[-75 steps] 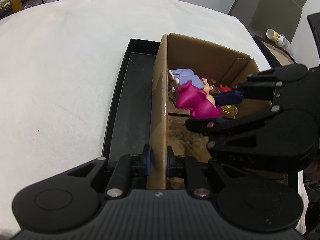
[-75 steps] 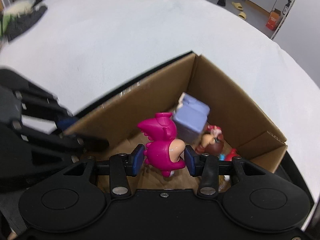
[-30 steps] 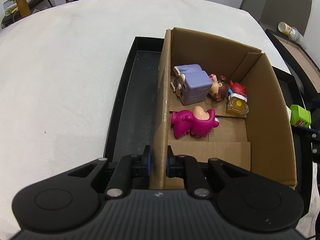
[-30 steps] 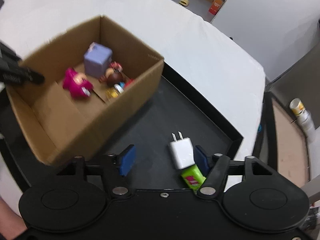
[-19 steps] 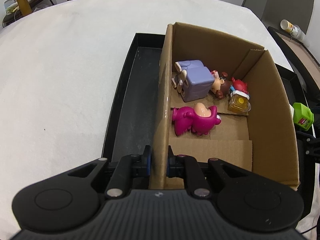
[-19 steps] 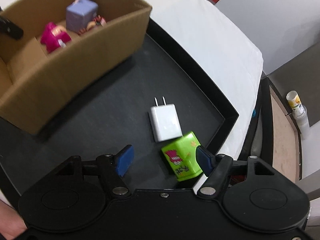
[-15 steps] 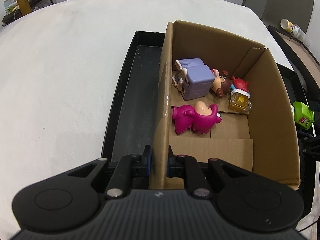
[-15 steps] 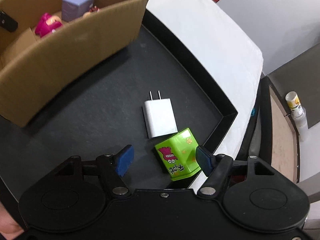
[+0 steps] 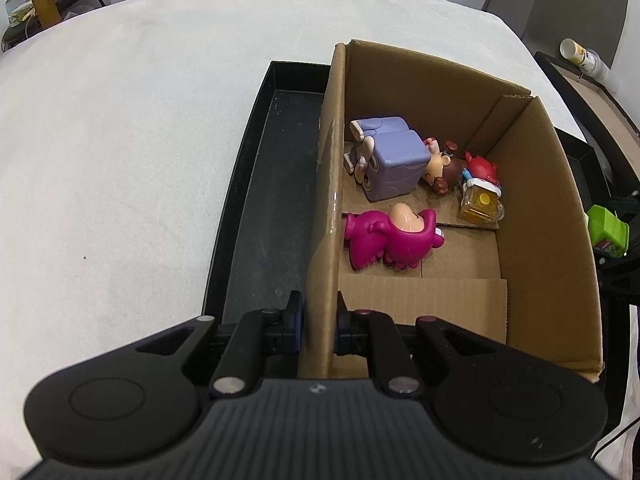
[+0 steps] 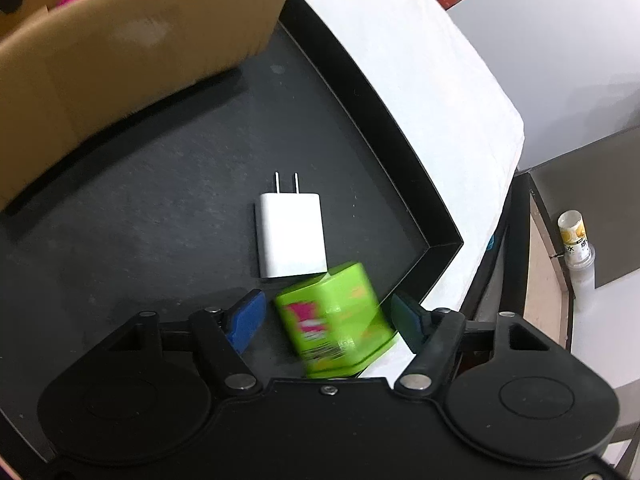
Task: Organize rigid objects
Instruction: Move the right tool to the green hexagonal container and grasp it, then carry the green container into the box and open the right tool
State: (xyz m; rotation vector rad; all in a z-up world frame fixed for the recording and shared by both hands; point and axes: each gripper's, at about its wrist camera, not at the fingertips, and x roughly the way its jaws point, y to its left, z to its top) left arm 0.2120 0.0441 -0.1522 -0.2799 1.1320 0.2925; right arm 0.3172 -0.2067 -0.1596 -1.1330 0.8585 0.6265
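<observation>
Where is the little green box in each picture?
Left wrist view: the green box peeks out at the far right edge, outside the cardboard box's right wall, partly hidden.
Right wrist view: the green box is low in the middle, blurred, on the black tray between the closing right gripper's jaws, just below the white charger.
Shared landmark: the cardboard box shows in both; in the right wrist view it is at top left.

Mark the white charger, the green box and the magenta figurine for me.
white charger (image 10: 290,236): right wrist view, centre of its flat face.
green box (image 10: 334,320): right wrist view, top face, blurred.
magenta figurine (image 9: 390,240): left wrist view, its body.
</observation>
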